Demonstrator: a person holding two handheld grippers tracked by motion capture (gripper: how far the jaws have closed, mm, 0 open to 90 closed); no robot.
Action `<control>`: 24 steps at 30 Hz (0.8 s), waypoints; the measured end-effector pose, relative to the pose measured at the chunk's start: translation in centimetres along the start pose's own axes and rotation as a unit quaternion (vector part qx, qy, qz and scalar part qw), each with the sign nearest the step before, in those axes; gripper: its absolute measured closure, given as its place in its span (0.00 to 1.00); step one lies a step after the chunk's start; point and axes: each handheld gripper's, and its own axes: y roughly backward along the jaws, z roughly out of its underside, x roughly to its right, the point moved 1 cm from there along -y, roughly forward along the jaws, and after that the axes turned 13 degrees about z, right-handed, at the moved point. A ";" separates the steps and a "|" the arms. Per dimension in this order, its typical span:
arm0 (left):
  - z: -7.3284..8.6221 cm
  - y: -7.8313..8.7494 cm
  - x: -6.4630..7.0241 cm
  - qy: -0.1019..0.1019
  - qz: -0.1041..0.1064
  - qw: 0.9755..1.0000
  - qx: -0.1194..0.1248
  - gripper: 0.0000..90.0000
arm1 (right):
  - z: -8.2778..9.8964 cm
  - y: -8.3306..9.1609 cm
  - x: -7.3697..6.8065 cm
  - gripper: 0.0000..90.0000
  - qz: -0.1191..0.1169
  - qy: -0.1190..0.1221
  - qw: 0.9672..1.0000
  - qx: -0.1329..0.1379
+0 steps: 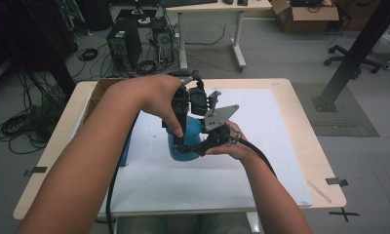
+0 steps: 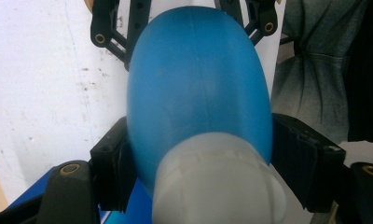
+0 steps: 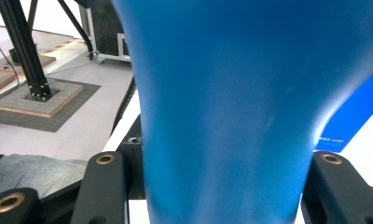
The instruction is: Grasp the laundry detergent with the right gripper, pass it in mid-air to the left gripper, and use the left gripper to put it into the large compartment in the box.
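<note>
Both grippers are crowding the mat's middle: the left gripper [image 1: 183, 127] and right gripper [image 1: 210, 139] are clamping the blue bottle [image 1: 185, 144], blocking passage there. A blue box [image 1: 125, 151] is lying just left of the bottle, narrowing that side. An open cardboard box [image 1: 99, 92] is sitting at the far-left table corner, probably walling it. The white mat [image 1: 276, 146] is lying bare right and near, leaving room to pass.

The right tongs [image 3: 212, 186] squeeze a big blue bottle [image 3: 240, 102] between two black jaws above the white worktop [image 3: 371, 154], with a black metal post [image 3: 24, 51] on the grey floor [image 3: 82, 130].
</note>
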 end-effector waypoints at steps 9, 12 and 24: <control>0.0 0.0 -0.2 0.010 -0.006 1.000 -0.004 0.38 | 0.0 -0.3 0.0 0.52 -0.001 -0.001 1.000 -0.001; 0.0 0.0 -0.2 0.012 -0.007 1.000 -0.006 0.40 | -0.1 -0.3 0.0 0.51 0.000 0.000 1.000 0.000; 0.2 0.3 -0.1 0.014 -0.009 1.000 -0.001 0.42 | -0.1 -0.2 -0.1 0.51 0.001 -0.003 1.000 0.008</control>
